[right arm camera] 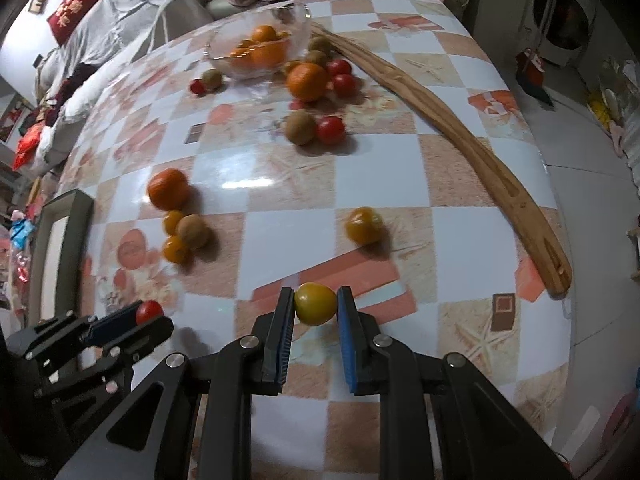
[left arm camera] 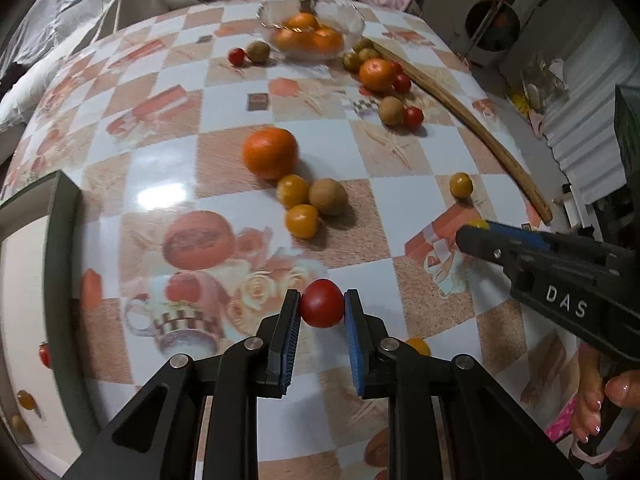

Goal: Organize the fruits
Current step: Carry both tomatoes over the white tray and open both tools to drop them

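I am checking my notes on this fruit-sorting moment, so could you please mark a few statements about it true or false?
1. The left gripper holds a red tomato. True.
2. The right gripper is open and holds nothing. False: it is shut on a yellow fruit.
3. The glass bowl holds oranges. True.
4. The wooden stick lies inside the bowl. False: it lies on the table beside the bowl.

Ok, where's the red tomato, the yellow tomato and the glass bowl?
red tomato (left arm camera: 322, 303), left wrist view, middle of its front skin.
yellow tomato (right arm camera: 315, 304), right wrist view, middle of its front skin.
glass bowl (left arm camera: 354, 24), left wrist view, its clear right rim.
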Available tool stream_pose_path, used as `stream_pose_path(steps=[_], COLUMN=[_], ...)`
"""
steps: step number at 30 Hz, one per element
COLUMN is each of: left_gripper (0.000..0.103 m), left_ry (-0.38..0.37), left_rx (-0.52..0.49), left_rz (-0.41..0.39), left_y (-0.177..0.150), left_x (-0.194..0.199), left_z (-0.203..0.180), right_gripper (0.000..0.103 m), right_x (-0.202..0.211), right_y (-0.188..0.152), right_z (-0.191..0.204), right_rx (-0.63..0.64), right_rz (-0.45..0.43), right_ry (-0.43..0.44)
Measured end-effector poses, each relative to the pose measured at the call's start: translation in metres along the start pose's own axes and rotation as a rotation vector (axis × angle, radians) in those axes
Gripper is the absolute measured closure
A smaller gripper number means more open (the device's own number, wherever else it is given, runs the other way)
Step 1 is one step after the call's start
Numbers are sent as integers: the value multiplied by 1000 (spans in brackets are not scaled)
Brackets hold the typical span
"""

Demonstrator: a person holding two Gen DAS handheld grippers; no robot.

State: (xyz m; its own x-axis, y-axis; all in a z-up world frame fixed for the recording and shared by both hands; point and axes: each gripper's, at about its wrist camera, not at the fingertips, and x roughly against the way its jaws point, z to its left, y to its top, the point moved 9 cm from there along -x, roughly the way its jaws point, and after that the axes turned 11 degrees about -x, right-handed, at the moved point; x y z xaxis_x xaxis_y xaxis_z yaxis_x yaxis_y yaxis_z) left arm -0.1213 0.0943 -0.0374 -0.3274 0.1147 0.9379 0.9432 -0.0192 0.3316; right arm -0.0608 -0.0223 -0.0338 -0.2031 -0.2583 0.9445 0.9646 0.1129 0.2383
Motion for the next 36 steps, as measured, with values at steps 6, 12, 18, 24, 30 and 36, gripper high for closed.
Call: stream_pose_path(steps=[6,12,18,24,30,36], left_gripper=[80,79,79,79,79,79], left_ry=[18,48,74,110,160,210], left_rx=[35,85,132,200,282,355], left_rz=[-25,-44,-72,-93,-107,-101], left_y=[-7,-19,-31,-51,-79,-108], left_x=[19,35,54,72,88,95], left_z=[27,59,91,132,179,222], right_gripper=[80,80,80,80,80,80], right_x=[6,6,5,0,-5,-12], right_y=[-7,-13,-17,-28,-41,-53], right_z=[23,59,106,161,215,267], right_rx=[34,85,156,244,324,385], right_rz=[9,19,25,39,55,75], right_ry=[22,48,80,111,147,183])
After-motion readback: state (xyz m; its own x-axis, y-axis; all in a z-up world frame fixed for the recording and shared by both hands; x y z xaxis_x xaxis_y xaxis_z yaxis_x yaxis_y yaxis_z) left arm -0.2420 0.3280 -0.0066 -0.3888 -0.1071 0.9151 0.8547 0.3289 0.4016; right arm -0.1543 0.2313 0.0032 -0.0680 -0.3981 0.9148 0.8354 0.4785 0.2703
